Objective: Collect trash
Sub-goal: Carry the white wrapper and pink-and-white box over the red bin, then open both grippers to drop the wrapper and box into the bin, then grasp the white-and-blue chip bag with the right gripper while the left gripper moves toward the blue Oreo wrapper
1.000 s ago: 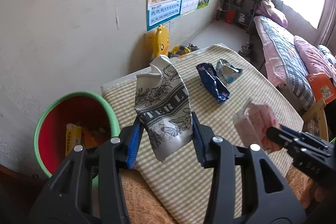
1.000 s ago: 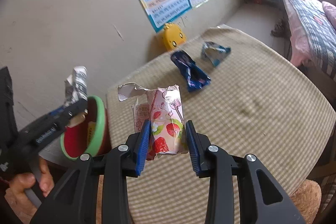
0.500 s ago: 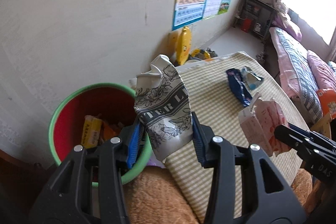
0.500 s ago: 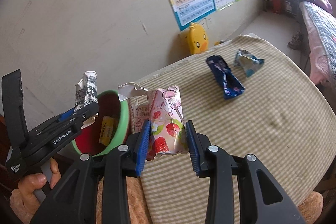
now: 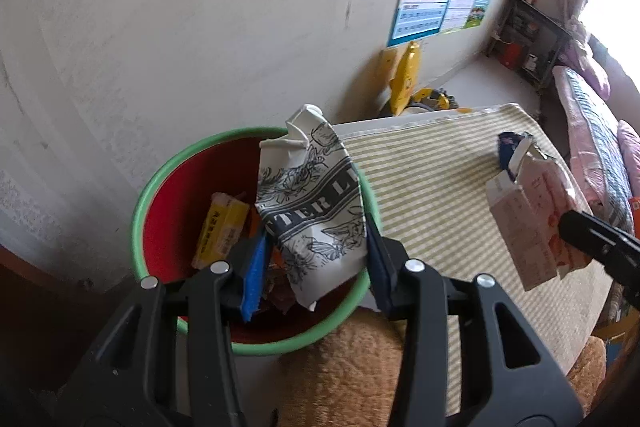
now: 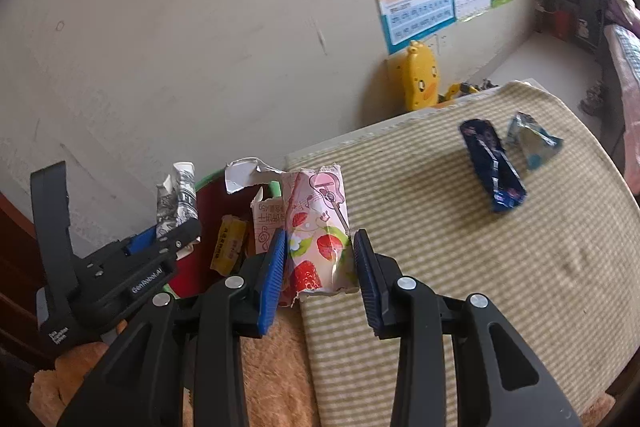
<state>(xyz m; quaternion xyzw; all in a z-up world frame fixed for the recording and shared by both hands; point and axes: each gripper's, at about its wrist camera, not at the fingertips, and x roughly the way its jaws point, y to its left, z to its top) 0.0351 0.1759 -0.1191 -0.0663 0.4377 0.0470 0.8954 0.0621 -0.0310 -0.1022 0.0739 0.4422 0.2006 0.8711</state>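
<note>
our left gripper [image 5: 316,267] clamps a crumpled black-and-white paper cup [image 5: 312,203] above the open red bin [image 5: 168,211] with a green rim, which holds a yellow box [image 5: 220,231]. our right gripper [image 6: 320,267] pinches a torn pink strawberry carton [image 6: 316,227] beside the bin. a dark blue wrapper [image 6: 492,167] and a light blue wrapper [image 6: 532,141] lie on the striped tabletop [image 6: 500,267].
</note>
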